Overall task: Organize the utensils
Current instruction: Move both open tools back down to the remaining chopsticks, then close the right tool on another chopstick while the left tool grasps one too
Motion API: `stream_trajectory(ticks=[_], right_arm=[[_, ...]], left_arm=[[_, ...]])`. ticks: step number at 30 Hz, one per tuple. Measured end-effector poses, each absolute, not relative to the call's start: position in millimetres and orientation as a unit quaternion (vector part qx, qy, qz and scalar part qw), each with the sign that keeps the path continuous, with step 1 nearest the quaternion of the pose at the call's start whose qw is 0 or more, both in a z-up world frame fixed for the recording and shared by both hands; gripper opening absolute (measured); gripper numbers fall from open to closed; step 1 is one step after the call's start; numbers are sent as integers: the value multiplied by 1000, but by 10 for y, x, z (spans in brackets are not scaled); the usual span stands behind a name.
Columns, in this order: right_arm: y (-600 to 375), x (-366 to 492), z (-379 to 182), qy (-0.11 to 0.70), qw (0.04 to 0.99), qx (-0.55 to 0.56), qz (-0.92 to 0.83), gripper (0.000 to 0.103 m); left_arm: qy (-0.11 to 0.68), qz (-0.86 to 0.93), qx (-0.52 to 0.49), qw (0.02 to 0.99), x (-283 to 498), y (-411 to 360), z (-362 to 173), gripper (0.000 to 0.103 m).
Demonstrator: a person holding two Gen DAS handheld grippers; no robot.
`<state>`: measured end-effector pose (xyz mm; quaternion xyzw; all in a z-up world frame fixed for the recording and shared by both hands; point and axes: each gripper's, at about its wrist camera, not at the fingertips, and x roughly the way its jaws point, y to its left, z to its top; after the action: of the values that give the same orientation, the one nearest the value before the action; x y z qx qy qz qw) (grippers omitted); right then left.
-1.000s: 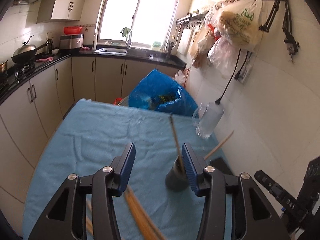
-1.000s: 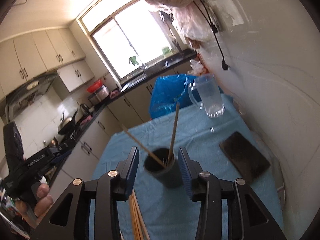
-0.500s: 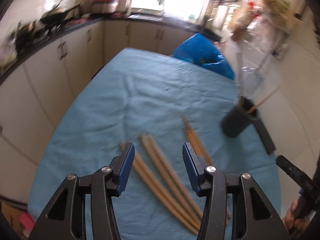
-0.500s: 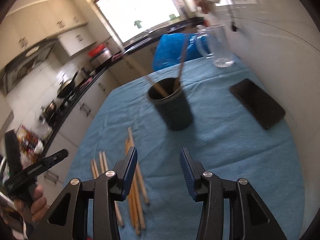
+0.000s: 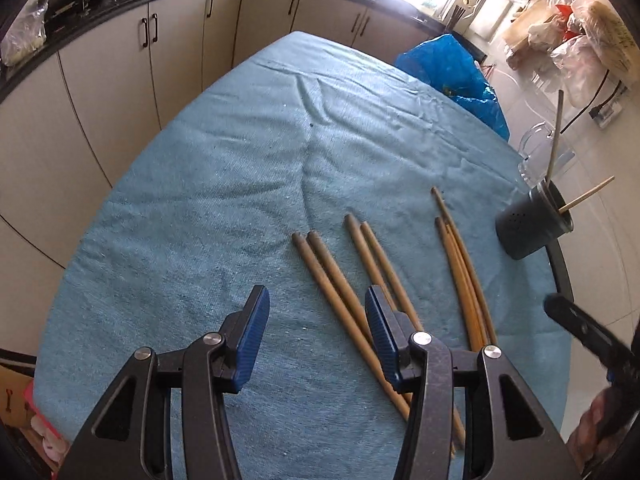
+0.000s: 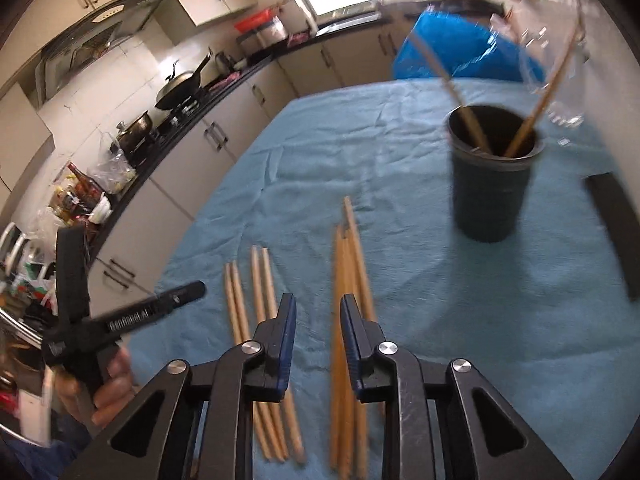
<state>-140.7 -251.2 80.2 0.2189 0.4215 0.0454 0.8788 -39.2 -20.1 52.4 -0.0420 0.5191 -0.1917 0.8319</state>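
Under right tool (image 6: pixel 318 334), chopsticks (image 6: pixel 348 320) blurred, ends hidden; both tools apart, empty

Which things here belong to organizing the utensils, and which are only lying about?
For the job:
- loose chopsticks on the cloth
- dark utensil cup, two chopsticks already in it
- left gripper and right gripper, both empty

Lying about:
- clear glass pitcher
- blue plastic bag
- flat black slab
- blue tablecloth

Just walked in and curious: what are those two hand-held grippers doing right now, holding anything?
Left hand-held gripper: open, empty, above the chopsticks.
Right hand-held gripper: partly open, holding nothing, also above the chopsticks.
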Motion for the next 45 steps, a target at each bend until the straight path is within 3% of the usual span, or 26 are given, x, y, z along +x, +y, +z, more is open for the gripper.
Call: stream_trajectory(ticks=[14, 34, 39, 45], right_arm=[[-2381, -363, 322, 502, 841, 199, 25, 13], [-2199, -98, 131, 538, 831, 137, 22, 9], [-2270, -209, 136, 533, 831, 158, 16, 8], [-2362, -358, 123, 527, 827, 194, 29, 8]], left_arm=[[524, -186, -64, 829, -233, 51, 514, 48], [549, -210, -56, 807, 99, -298, 504, 48], [565, -214, -33, 797, 237, -600, 441, 34], [581, -204, -14, 787, 344, -819, 297, 25]])
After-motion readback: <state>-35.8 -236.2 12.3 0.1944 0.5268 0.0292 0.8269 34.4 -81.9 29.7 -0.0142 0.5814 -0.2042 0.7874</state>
